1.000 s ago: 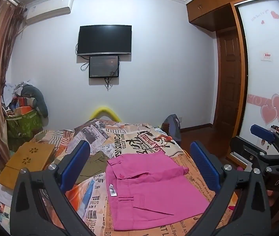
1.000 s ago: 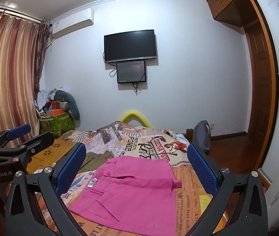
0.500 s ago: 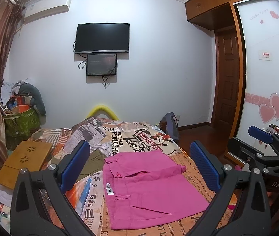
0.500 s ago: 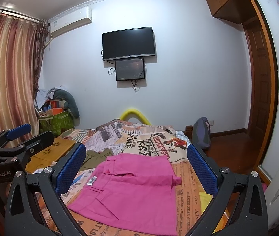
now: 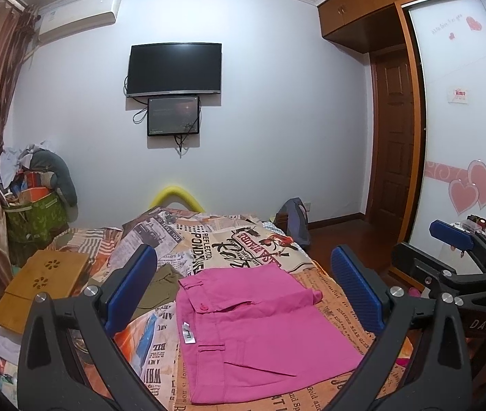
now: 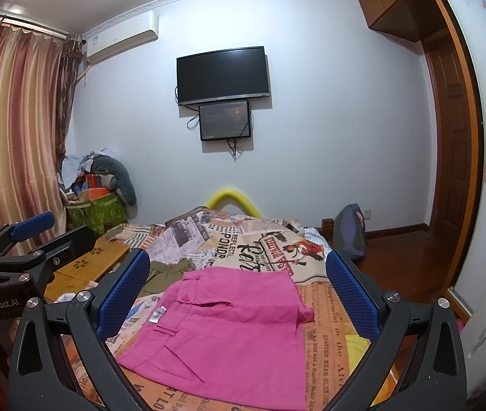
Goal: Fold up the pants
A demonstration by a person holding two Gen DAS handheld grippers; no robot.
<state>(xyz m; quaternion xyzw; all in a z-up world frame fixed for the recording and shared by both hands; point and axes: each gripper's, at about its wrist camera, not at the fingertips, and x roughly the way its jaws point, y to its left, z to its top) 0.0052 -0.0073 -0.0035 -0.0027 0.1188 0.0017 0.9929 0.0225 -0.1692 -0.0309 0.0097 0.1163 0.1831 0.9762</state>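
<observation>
Pink pants point(image 5: 260, 335) lie folded into a compact rectangle on the newspaper-print bedspread point(image 5: 215, 239), waistband and white label to the left. They also show in the right wrist view point(image 6: 229, 332). My left gripper point(image 5: 243, 291) is open and empty, held above and in front of the pants. My right gripper point(image 6: 239, 294) is open and empty, also above the pants. The right gripper shows at the right edge of the left wrist view point(image 5: 455, 263), and the left gripper at the left edge of the right wrist view point(image 6: 24, 250).
An olive garment point(image 5: 161, 284) lies left of the pants. A wooden lap tray point(image 5: 37, 284) sits at the bed's left edge. A green bin of clothes point(image 5: 34, 212) stands by the curtain. A backpack point(image 5: 294, 219) and wardrobe point(image 5: 462, 137) are to the right.
Both grippers have lifted and drawn back slightly, so the pants sit a bit lower and farther in view. The pants have not moved. Both grippers stay open.
</observation>
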